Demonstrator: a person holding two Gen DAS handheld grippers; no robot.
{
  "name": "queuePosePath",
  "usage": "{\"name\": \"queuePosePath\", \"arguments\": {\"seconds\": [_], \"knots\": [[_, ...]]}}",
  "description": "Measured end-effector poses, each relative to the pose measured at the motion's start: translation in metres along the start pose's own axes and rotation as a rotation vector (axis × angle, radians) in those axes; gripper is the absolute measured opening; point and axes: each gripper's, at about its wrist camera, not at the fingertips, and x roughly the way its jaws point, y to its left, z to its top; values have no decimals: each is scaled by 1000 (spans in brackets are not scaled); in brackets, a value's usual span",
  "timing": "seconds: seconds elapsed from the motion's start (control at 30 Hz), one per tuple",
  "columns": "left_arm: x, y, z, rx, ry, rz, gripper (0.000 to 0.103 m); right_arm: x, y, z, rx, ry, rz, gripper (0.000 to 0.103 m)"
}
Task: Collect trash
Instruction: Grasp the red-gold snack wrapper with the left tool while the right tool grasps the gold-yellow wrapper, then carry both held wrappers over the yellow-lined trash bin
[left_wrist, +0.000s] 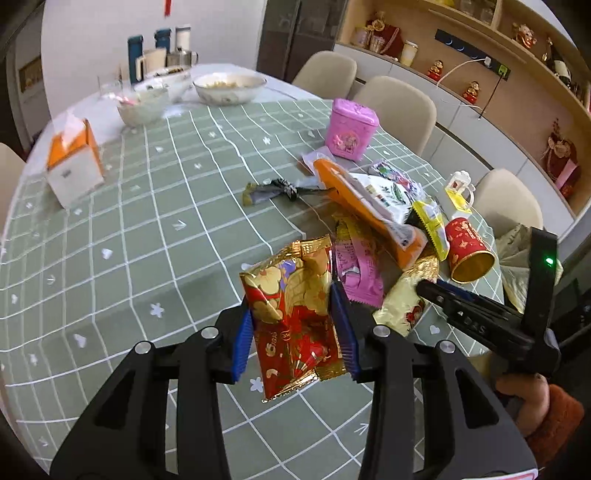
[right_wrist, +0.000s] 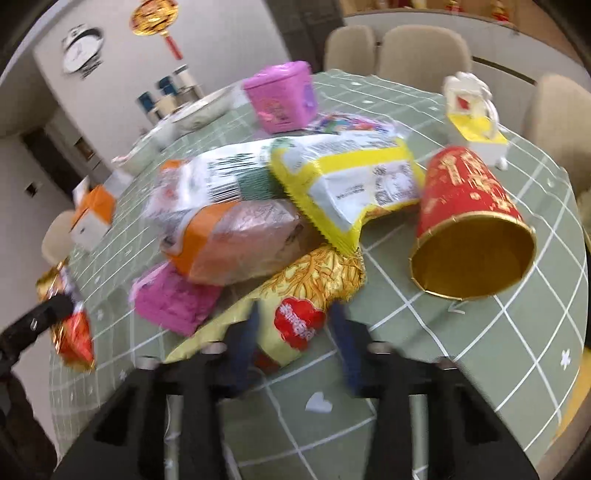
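Fingers of the left gripper (left_wrist: 293, 334) pinch a red-and-gold wrapper (left_wrist: 291, 321) lifted above the green checked worktop (left_wrist: 147, 236). Right gripper (right_wrist: 295, 350) has its blurred fingers closed in around a yellow packet (right_wrist: 291, 314) at the near edge of the trash pile (right_wrist: 258, 206).

No print could be read: the red-and-gold wrapper (left_wrist: 295, 317), red cup (right_wrist: 469, 218) and yellow packet (right_wrist: 351, 184) bore only blurred, illegible characters.

Even indoor light; left view sharp, right view motion-blurred; fisheye-bent, dark-cornered edges.
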Motion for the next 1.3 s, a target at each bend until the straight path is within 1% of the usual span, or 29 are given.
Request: {"name": "queuePosePath", "arguments": {"seconds": [0.03,0.13,0.3,0.37,0.43,0.47,0.5,0.53,0.57,0.6,0.63,0.67,0.77,0.8,0.9,0.93,1.0,1.03,1.07,1.1,1.13,1.17,1.3], "knots": [[-1,-3,1,-17,1,-2,38,-5,2,-1,-36,11,18,15],[-8,-15,1,-25,-12,-6,38,-27,6,0,-104,0,46,10],[-16,-45,5,-12,-46,-17,38,-68,-3,13,-170,-47,74,9],[-17,-50,6,-24,-54,-20,38,-74,-10,16,-158,-32,95,9],[-18,-49,7,-44,-64,-17,38,-74,-20,15,-104,-37,94,10],[-18,-47,6,-58,-67,-11,38,-73,-24,13,-78,-36,91,12],[-17,-44,6,-73,-64,-10,38,-70,-27,10,-49,-33,89,17],[-16,-40,5,-87,-59,-11,39,-66,-28,7,-27,-33,92,35],[-15,-35,4,-99,-52,-12,39,-62,-29,4,0,-41,114,56],[-14,-30,3,-102,-45,-9,39,-59,-28,3,29,-55,143,63],[-13,-27,2,-101,-42,-6,39,-56,-25,1,57,-80,163,65],[-12,-21,1,-97,-37,-3,39,-52,-20,1,65,-92,161,65],[-9,-1,-6,-86,-15,4,39,-28,-2,0,59,-51,90,65],[-8,6,-8,-86,-8,2,39,-18,2,-1,79,-30,58,65],[-2,29,-13,-94,18,-4,39,3,4,-2,132,13,21,65],[0,33,-14,-97,24,-8,39,10,6,-2,132,26,6,64],[2,43,-17,-99,34,-19,39,13,11,-3,112,10,-5,48],[3,46,-18,-100,38,-25,39,12,14,-2,93,15,-5,37],[3,48,-18,-102,42,-34,39,9,15,0,88,14,4,29],[4,49,-17,-104,43,-47,39,0,17,1,79,0,12,25],[4,48,-15,-102,41,-59,39,-8,19,2,53,-12,6,18],[4,45,-13,-98,37,-68,38,-16,21,2,24,-23,-1,16],[-1,24,-1,-67,-14,-105,39,-50,25,7,-68,-75,-2,15]]}}
